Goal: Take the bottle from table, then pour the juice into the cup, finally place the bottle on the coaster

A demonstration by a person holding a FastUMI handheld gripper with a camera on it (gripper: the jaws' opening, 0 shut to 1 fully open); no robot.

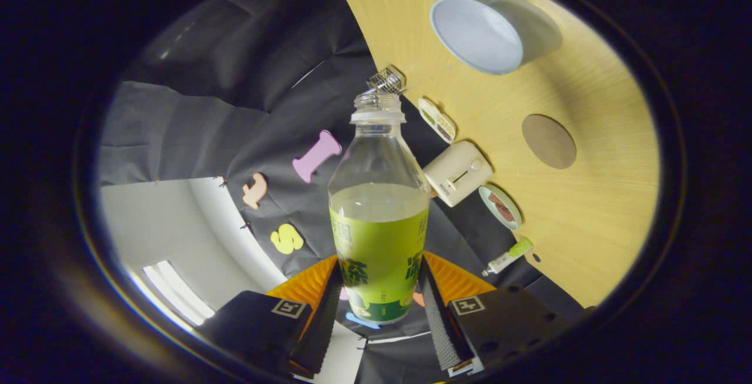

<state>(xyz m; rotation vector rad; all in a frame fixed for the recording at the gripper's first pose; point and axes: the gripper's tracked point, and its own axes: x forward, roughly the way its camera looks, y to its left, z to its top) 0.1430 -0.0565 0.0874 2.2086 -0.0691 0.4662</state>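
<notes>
Gripper [379, 307] fingers clamp both sides of the bottle [379, 214] low on its label, so it is lifted clear of the table [587, 196] with the whole view rolled over, probably mid-tilt for pouring. Cap off, juice sits about halfway up the bottle, level slanted little. Table runs along beyond the bottle, cup [493, 32] lies past the neck and off to the side, mouth facing here, ready to take juice. Coaster [549, 141] sits bare near the cup for later. Small toaster [457, 171] rests at the table edge near the bottle's shoulder.
</notes>
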